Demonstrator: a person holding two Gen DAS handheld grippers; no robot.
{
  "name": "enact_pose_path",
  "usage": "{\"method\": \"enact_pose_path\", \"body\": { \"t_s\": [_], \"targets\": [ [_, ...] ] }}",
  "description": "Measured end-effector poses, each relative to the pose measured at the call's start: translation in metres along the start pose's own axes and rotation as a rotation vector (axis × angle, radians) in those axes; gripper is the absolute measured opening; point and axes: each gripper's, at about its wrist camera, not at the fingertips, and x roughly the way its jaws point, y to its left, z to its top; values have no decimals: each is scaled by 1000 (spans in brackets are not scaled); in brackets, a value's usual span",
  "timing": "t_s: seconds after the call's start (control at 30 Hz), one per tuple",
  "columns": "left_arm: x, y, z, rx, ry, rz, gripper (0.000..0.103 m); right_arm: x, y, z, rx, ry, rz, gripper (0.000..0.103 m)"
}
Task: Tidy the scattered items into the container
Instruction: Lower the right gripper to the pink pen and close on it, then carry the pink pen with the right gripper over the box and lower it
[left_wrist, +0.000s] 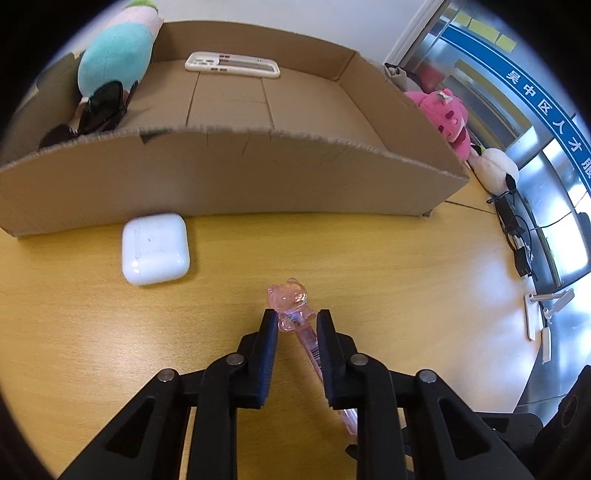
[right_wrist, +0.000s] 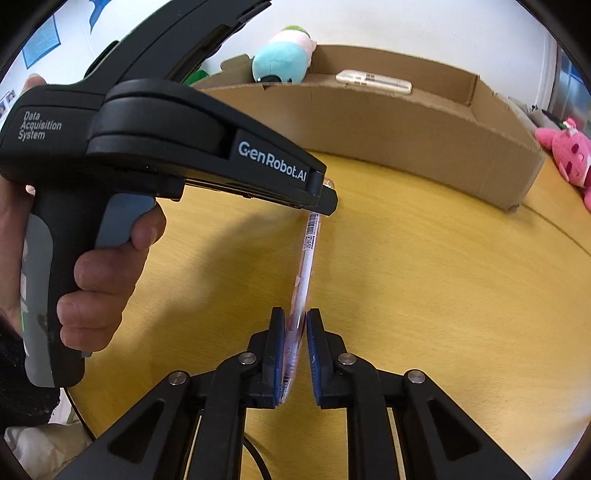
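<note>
A pink see-through pen (left_wrist: 288, 295) with a bear-shaped top lies on the yellow table in front of the cardboard box (left_wrist: 236, 177). My left gripper (left_wrist: 295, 318) is shut on the pen just below the bear's head. In the right wrist view my right gripper (right_wrist: 295, 317) is shut on the lower barrel of the same pen (right_wrist: 310, 243). The left gripper (right_wrist: 327, 203) reaches in from the left there, held by a hand (right_wrist: 103, 280). A white earbud case (left_wrist: 155, 249) lies on the table beside the box's front wall.
Inside the box are a white flat device (left_wrist: 232, 64), dark sunglasses (left_wrist: 99, 107) and a teal plush (left_wrist: 114, 55). A pink plush (left_wrist: 447, 114) and a white plush (left_wrist: 496, 170) lie right of the box. Cables and small parts (left_wrist: 521, 254) sit at the table's right edge.
</note>
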Motion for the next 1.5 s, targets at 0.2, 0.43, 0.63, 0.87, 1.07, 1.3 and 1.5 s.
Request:
{"method": "enact_pose_path", "body": {
  "t_s": [0.2,0.43,0.63,0.87,1.07,1.3,1.5],
  "targets": [
    [-31,-8,23,17,-59,6,20,-20,0,21,2,-68,16,13],
    [-73,-23,70,70,-159,16,20,-49,-10,64,11,-164,29,12],
    [-102,-26,111,115,-221,18,20,-67,-17,106,-2,-228,19,12],
    [-118,-23,156,131,-248,27,20,-68,-26,161,-20,-251,34,12],
    [-125,-20,189,144,-274,30,19,-69,-31,194,-39,-259,14,12],
    [-114,-3,226,133,-264,24,19,-57,-44,231,-17,-248,37,12],
    [-83,14,256,140,-212,49,19,-24,-60,257,12,-205,72,12]
  ]
}}
